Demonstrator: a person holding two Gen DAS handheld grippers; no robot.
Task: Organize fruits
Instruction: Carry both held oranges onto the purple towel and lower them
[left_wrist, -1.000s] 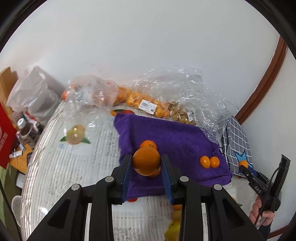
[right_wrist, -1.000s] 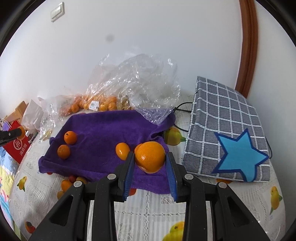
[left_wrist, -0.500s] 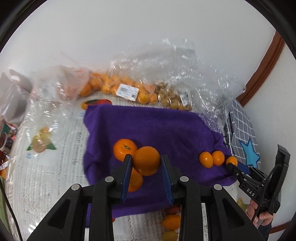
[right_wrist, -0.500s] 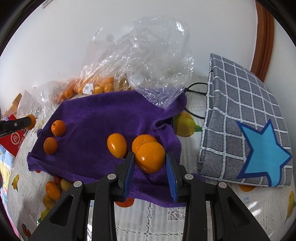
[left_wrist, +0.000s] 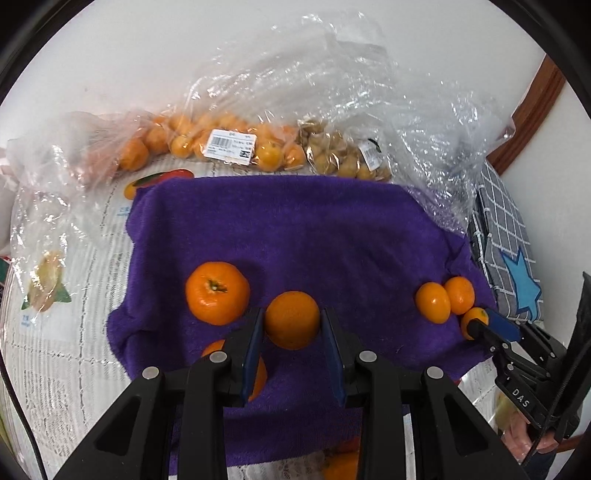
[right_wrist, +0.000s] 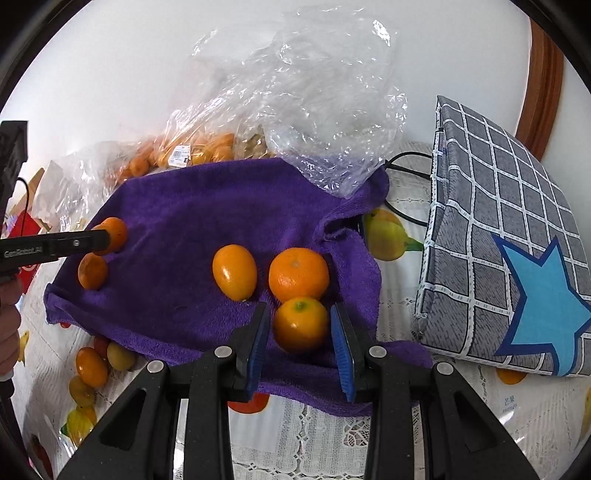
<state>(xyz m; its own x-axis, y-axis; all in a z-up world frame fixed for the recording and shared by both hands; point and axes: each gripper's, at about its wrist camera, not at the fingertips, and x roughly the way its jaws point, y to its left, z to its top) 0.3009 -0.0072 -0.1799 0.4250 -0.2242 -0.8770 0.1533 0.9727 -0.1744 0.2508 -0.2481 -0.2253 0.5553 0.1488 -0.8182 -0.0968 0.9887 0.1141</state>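
- Holding an orange (left_wrist: 291, 319) between its blue pads, the left gripper (left_wrist: 292, 345) hangs over the purple towel (left_wrist: 295, 229).
- The right gripper (right_wrist: 300, 341) also squeezes a small orange (right_wrist: 300, 325), low over the towel's near right part.
- In the left view, a big orange (left_wrist: 217, 292) with a stem mark lies on the towel just left of the held one.
- Another orange (left_wrist: 258, 369) sits under the left finger; most of it is hidden.
- Two more fruits lie side by side near the towel's right edge: an oval one (right_wrist: 235, 272) and a round one (right_wrist: 298, 274). The round one looks like it touches the small orange, but I cannot be sure.
- Clear plastic bags (left_wrist: 332, 92) lie at the back by the wall. The fruit inside is blurry, and the brown bits in one bag are hard to name.
- A grey checked pouch (right_wrist: 509, 236) with a blue star is cut off at the right edge. A black cord (right_wrist: 402, 166) runs behind it.
- Small fruits (right_wrist: 92, 365) show past the towel's left edge on the tablecloth (right_wrist: 314, 435). It is hard to tell which are real and which are printed.
- A hand (left_wrist: 524, 439) is mostly cut off at the frame's rim.
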